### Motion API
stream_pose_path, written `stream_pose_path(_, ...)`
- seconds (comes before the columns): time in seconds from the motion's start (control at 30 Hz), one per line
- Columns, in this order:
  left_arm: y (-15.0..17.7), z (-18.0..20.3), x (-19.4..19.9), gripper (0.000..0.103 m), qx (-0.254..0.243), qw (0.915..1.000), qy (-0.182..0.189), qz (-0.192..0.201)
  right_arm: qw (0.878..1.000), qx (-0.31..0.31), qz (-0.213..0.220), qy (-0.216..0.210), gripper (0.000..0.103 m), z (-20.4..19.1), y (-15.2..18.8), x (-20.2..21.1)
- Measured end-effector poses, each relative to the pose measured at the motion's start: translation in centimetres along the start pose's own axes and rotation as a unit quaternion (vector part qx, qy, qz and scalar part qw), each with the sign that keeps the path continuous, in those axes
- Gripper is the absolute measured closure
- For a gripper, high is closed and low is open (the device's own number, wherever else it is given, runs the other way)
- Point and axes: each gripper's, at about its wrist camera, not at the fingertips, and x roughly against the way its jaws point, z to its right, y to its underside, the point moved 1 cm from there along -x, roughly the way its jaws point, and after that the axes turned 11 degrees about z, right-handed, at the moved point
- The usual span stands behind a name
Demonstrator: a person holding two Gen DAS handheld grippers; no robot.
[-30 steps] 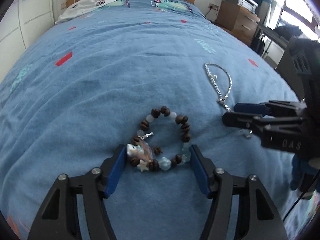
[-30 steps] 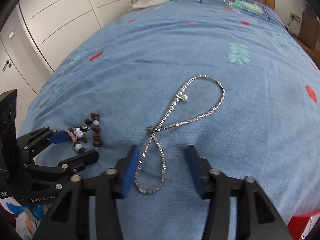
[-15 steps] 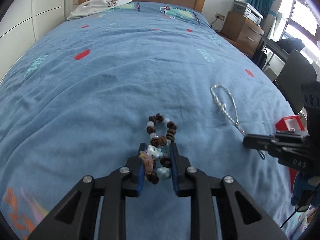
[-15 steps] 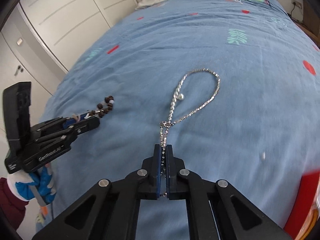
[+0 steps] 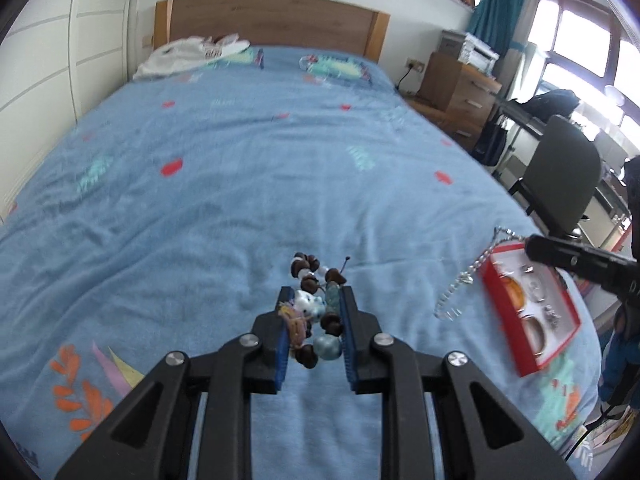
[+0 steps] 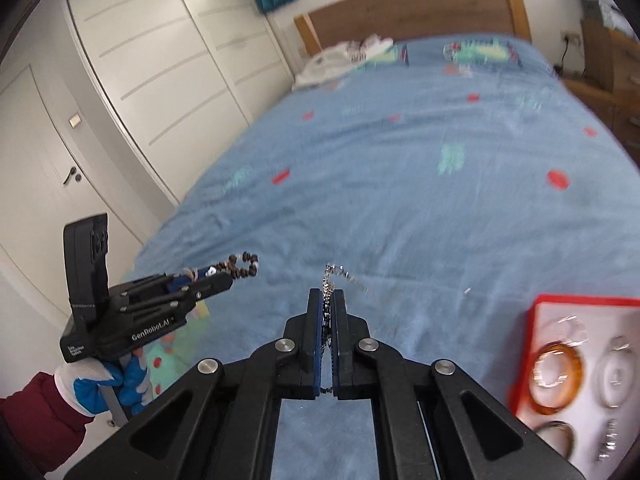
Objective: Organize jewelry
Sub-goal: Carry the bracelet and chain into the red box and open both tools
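Note:
My left gripper [image 5: 313,300] is shut on a bracelet of brown and pale blue beads [image 5: 316,304] and holds it above the blue bedspread. It also shows in the right wrist view [image 6: 240,266], sticking out of the left gripper [image 6: 222,280]. My right gripper [image 6: 327,296] is shut on a silver chain necklace [image 6: 344,274], which hangs from it in the left wrist view [image 5: 464,280]. A red jewelry box [image 5: 528,304] with bangles and rings lies open at the bed's right edge, just under the right gripper [image 5: 536,245]; it also shows in the right wrist view [image 6: 532,320].
The blue bedspread [image 5: 240,168] stretches ahead to a wooden headboard [image 5: 272,24]. White clothing [image 5: 188,54] lies by the headboard. A dresser [image 5: 456,88] and a dark chair [image 5: 560,184] stand to the right. White wardrobe doors [image 6: 140,92] line the left side.
Both grippers closed on their pieces and lifted them off the bedspread. They have moved back and right, so the red jewelry box has come into view.

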Motion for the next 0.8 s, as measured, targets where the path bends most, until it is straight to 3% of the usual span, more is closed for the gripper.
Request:
stream_pose_path(0.2, -2.9, 4.2, 4.0, 0.082, -0.021, 0.9987, 0.023, 0.041, 0.998, 0.016, 0.052, 0.021, 0.100, -0.8, -2.2, 6.5)
stream_pose_path(0.43, -4.5, 10.1, 6.6, 0.082, -0.034, 0.9956, 0.057, 0.066, 0.993, 0.020, 0.097, 0.058, 0.100, 1.5, -2.9, 13.9)
stream_pose_path(0.8, -3.0, 22.1, 3.9, 0.082, -0.058, 0.9897, 0.125, 0.037, 0.987, -0.018, 0.109, 0.113, 0.100, 9.4, -0.5, 20.2)
